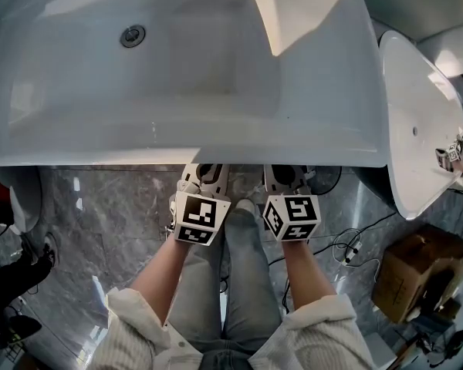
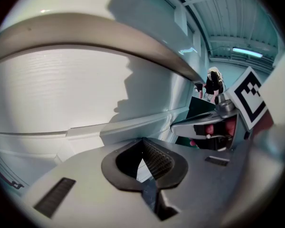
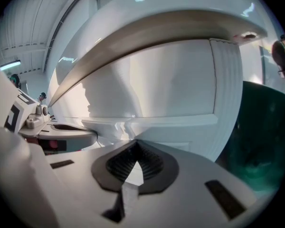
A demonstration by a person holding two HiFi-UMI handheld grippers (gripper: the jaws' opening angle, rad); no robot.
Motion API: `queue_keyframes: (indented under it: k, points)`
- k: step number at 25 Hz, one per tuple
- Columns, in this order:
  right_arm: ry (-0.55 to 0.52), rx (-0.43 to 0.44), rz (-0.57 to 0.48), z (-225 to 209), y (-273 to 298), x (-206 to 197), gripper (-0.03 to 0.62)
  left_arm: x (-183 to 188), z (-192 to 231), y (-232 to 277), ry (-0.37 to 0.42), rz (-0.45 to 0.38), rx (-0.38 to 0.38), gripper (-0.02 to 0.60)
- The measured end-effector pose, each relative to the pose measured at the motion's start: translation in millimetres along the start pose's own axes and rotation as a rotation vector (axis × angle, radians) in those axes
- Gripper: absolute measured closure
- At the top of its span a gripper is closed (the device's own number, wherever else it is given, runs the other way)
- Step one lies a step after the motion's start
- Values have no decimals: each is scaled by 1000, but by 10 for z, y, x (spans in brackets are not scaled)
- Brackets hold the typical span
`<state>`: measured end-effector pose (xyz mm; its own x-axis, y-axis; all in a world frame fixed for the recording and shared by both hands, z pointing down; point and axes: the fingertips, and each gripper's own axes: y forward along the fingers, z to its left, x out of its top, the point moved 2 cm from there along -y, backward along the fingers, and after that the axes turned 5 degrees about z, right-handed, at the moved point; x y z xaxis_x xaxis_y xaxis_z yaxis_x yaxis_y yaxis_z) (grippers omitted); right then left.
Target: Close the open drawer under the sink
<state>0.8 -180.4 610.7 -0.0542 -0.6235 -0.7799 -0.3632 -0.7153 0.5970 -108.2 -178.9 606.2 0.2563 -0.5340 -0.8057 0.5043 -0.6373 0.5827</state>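
The drawer under the sink [image 3: 152, 84] shows as a plain white front tucked beneath the overhanging rim of the white sink [image 1: 216, 149], with a narrow white ledge running along its lower edge. From above it is wholly hidden by the basin, nothing jutting past the rim, and whether it sits fully home cannot be told.

A person in grey trousers [image 1: 243, 284] and pale striped sleeves stands at the basin, holding both tools side by side low against the cabinet. The left gripper [image 2: 143, 151] points at the white front just above the ledge, its claw drawn together at the tips with nothing in it. The right gripper [image 3: 135, 151] is aimed the same way, close to the ledge near the drawer's ribbed right edge, its claw likewise pinched together and empty. Whether either tip actually touches the front cannot be made out.

Seen from overhead, only the two marker cubes [image 1: 198, 217] and the rear of each tool show in front of the rim; the noses are under it. The drain [image 1: 133, 35] lies toward the basin's back left. A second white basin [image 1: 417, 129] stands to the right, with a cardboard box [image 1: 417, 272] and loose cables [image 1: 347, 245] on the grey marble floor [image 1: 100, 222].
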Motion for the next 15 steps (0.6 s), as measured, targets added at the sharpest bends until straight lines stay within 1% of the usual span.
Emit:
queue_keyframes:
  k: [2, 6, 11, 15]
  points:
    - [-5, 1, -2, -2, 23, 22, 585, 17, 20, 17, 4, -1, -2, 566]
    - [-3, 5, -11, -3, 8, 31, 585, 37, 4, 6, 35, -4, 3, 566]
    - [3, -1, -12, -10, -21, 36, 585, 95, -37, -31, 3, -24, 17, 566]
    - [-11, 15, -10, 49, -98, 59, 583, 174, -109, -112, 6, -41, 8, 566]
